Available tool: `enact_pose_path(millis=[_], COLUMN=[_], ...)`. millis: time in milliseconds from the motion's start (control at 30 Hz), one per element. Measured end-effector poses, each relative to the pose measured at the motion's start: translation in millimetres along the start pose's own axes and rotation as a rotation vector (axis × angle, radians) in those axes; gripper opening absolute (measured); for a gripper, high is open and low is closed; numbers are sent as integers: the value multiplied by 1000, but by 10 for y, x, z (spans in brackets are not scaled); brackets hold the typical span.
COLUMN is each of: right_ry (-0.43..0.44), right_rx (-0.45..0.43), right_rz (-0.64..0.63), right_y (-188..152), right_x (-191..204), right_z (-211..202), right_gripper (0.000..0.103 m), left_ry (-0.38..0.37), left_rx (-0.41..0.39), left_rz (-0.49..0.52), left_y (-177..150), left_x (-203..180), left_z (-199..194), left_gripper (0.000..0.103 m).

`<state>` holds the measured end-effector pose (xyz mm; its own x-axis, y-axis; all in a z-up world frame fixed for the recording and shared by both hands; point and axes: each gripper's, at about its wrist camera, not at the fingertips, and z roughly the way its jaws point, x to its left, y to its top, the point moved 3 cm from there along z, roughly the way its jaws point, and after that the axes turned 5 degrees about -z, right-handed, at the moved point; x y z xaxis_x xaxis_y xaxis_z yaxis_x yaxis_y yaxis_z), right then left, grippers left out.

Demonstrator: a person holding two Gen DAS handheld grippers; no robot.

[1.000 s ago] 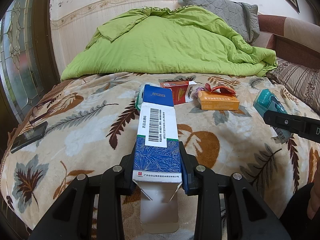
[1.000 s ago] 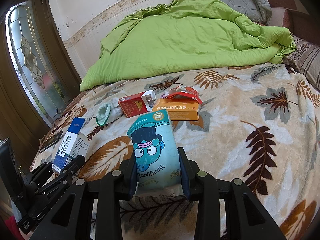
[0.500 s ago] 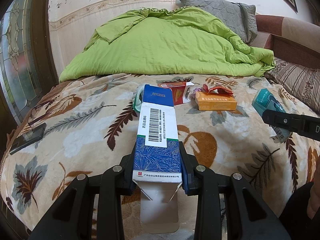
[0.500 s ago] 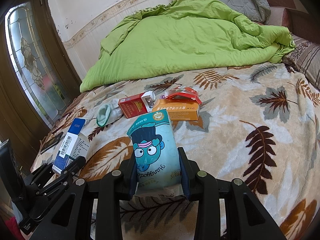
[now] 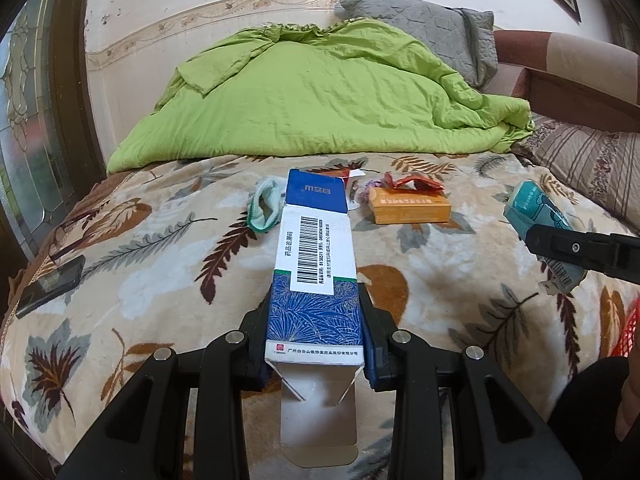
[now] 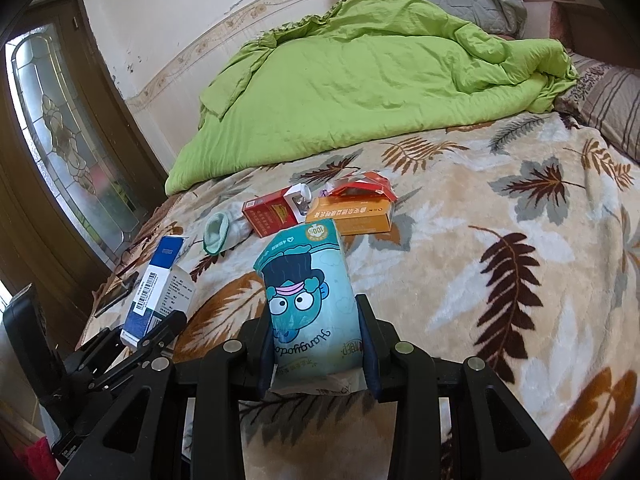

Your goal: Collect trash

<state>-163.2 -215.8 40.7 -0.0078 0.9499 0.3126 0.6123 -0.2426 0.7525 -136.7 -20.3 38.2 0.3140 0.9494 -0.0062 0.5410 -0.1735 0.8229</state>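
My left gripper [image 5: 316, 320] is shut on a blue and white carton with a barcode [image 5: 316, 256], held above the bed; it also shows in the right wrist view [image 6: 154, 292]. My right gripper [image 6: 316, 336] is shut on a teal cartoon tissue packet [image 6: 310, 296], seen at the right in the left wrist view [image 5: 538, 216]. On the leaf-pattern blanket [image 6: 500, 216] lie an orange box [image 6: 352, 216], a red box [image 6: 272, 214], a red wrapper [image 6: 368, 184] and a pale green sock [image 6: 218, 232].
A green quilt [image 5: 320, 96] and grey pillow [image 5: 424, 36] cover the far bed. A striped pillow [image 5: 588, 160] lies at right. A dark phone [image 5: 50, 286] lies near the blanket's left edge. A glass door [image 6: 68, 136] stands at left.
Both grippers have pulled slightly back and tilted up with their items still held; the bed items have not moved.
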Motion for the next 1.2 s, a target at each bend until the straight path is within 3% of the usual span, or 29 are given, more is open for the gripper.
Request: enact_pose_path(millis=[433, 733, 900, 1200], right_ry=[-10, -73, -146, -316], right_rx=[-42, -127, -168, -238], right_rz=[65, 164, 234, 362], right_y=[-179, -234, -324, -596], right_x=[-218, -693, -1056, -1713], right_z=[-691, -1410, -1882, -2759], right_gripper=[39, 39, 39, 40], left_ry=[-107, -202, -317, -569], left_rx=[11, -1, 2, 79], left_rz=[51, 110, 167, 268], left_y=[-28, 67, 153, 182], left_x=[-368, -756, -1164, -2131], left_z=[-303, -568, -762, -991], left_gripper=[32, 32, 32, 32])
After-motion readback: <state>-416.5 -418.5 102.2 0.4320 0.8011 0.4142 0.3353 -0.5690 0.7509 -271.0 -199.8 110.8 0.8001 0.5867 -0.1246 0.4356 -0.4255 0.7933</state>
